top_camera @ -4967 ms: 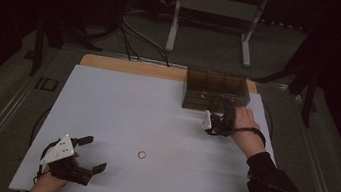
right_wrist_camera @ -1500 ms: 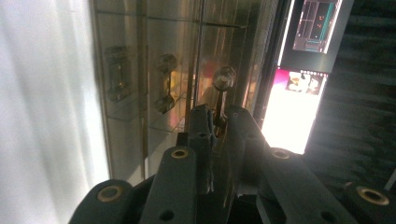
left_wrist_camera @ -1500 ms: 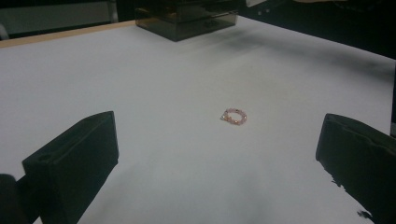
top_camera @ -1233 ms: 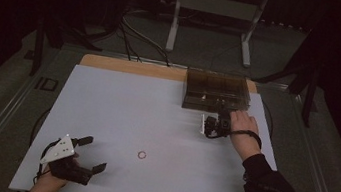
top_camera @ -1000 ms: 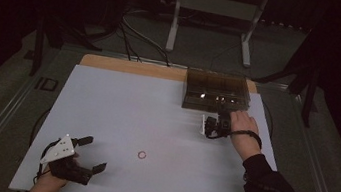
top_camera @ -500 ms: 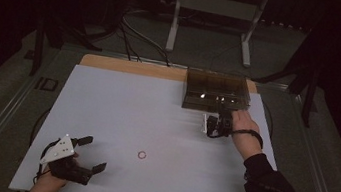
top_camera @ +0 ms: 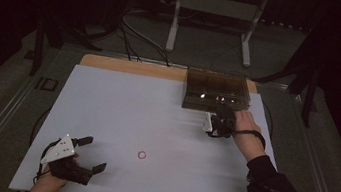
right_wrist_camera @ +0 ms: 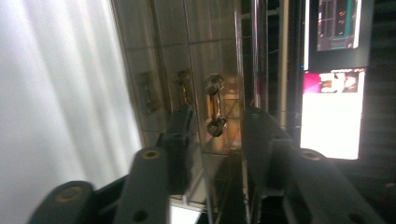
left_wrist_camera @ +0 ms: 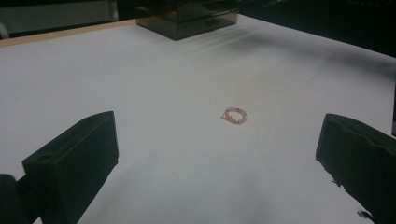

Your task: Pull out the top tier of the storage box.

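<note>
At the left of the white desk (top_camera: 156,109), our left hand-held gripper (top_camera: 92,154) rests near the front edge with its jaws spread wide and nothing between them, aimed across the desk as if parked until needed. Just ahead of it, in the left gripper view, lies a small pink beaded ring (left_wrist_camera: 234,115), alone on the bare surface and well apart from everything else; from above it sits at the near middle of the desk (top_camera: 142,154). It looks to us like the item meant for storage.

Farther right, at the far edge, stands a dark, smoky translucent plastic drawer box (top_camera: 217,90). Our right hand-held gripper (top_camera: 221,117) is held against its front. In the right gripper view the jaws have just been opening and now stand part-way apart on either side of a small brass drawer handle (right_wrist_camera: 215,105), which sits between them; the pads do not appear to press on it. We judge the drawer is being worked so the ring can go inside.
</note>
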The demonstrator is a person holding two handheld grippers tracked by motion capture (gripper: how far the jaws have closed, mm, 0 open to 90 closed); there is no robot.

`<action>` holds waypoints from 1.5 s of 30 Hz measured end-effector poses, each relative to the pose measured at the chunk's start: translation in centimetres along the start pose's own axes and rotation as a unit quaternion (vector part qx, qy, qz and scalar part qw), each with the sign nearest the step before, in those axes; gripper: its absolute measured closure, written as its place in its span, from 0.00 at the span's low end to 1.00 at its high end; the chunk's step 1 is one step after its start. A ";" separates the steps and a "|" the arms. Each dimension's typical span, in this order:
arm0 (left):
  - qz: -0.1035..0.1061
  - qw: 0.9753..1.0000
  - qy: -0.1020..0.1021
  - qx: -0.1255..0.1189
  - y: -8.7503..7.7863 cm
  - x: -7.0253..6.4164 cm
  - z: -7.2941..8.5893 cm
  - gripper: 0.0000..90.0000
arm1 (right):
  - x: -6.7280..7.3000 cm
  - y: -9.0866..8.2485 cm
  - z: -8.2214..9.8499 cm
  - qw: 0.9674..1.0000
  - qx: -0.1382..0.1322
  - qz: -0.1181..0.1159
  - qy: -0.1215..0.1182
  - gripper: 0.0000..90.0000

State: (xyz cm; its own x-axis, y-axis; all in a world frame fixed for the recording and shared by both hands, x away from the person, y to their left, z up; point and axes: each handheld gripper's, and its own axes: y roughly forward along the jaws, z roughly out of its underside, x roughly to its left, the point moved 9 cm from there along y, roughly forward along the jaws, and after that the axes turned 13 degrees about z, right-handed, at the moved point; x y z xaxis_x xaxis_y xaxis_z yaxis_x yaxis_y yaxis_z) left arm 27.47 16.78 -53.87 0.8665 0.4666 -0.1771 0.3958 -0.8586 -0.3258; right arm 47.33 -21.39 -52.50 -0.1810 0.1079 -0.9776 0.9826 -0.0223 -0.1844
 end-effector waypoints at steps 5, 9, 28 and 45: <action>0.000 1.000 -0.001 0.002 0.0 0.0 0.1 0.00 | 0.1 -0.3 0.3 0.999 -0.002 -0.036 0.031 0.58; 0.000 1.000 0.000 0.003 0.0 0.0 0.1 0.00 | 0.4 -0.6 0.4 0.996 -0.011 -0.069 0.063 0.46; 0.000 1.000 0.000 0.003 0.0 0.0 0.1 0.00 | 1.5 -2.4 1.0 0.964 -0.012 -0.214 0.155 0.04; 0.000 1.000 -0.003 0.002 0.0 0.0 0.1 0.00 | -0.2 -2.6 3.0 0.937 -0.018 -0.304 0.172 0.07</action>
State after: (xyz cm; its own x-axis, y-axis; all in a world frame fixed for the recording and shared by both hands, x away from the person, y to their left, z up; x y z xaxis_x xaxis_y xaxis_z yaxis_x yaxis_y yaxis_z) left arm 27.48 16.77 -53.96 0.8649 0.4674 -0.1828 0.3941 -0.8581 -0.3293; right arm 44.67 -24.37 -52.12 -0.6902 0.4033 -0.6008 0.7036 0.1800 -0.6874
